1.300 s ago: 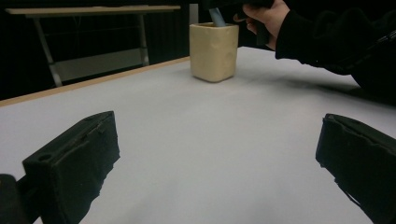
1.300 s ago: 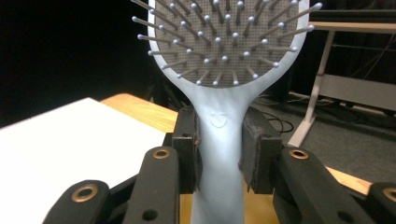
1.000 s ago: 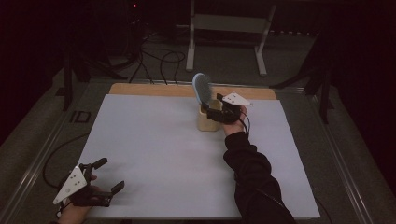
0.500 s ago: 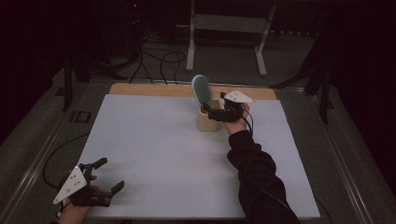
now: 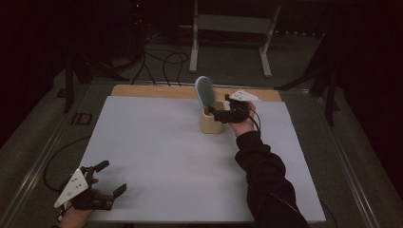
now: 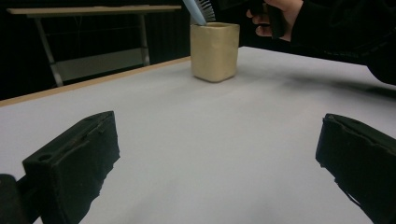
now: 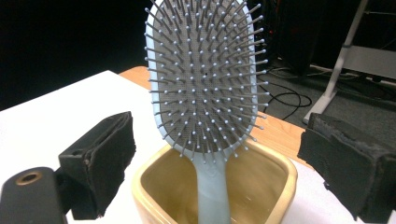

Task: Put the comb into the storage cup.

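A light blue hairbrush stands handle down in a squarish yellow cup at the far middle of the white table top. It leans toward the far left. My right gripper sits just right of the cup. In the right gripper view the bristled head and the cup's rim lie between the wide-apart jaws of this open gripper, touching neither. My left gripper rests open at the near left corner, nothing in it. Its view shows the cup far ahead.
A wooden strip runs along the table's far edge. Behind it stand a metal frame and cables on the floor. The person's dark sleeve crosses the right half of the table.
The right hand and gripper have shifted slightly to the right and away. The brush stays in the cup at the same lean. The left gripper has not moved.
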A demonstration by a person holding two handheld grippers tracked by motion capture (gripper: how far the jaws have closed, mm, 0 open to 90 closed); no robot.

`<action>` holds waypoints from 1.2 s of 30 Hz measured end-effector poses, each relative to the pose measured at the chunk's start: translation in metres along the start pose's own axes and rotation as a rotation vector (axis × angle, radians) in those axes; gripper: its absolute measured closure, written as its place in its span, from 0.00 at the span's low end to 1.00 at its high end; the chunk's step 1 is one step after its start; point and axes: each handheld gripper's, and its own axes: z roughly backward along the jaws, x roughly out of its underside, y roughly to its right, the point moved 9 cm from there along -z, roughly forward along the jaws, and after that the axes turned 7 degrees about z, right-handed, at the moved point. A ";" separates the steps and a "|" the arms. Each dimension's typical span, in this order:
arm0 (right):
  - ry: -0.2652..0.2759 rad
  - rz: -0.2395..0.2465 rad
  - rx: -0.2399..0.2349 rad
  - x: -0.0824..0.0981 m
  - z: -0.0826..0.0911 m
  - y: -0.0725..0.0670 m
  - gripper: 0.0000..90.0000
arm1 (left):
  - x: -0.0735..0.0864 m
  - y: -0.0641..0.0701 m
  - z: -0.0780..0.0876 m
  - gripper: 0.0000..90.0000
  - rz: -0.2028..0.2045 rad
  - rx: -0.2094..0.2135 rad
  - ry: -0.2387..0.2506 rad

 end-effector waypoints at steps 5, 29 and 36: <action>-0.011 -0.001 -0.007 0.000 0.002 0.000 0.11 | 0.000 0.000 0.001 0.00 -0.003 -0.001 0.000; -0.048 -0.018 -0.038 -0.004 0.026 -0.001 0.11 | -0.001 0.001 0.002 0.00 -0.004 -0.001 0.002; -0.062 -0.010 -0.054 -0.002 0.038 -0.008 0.11 | 0.000 0.001 0.002 0.00 -0.010 0.000 -0.002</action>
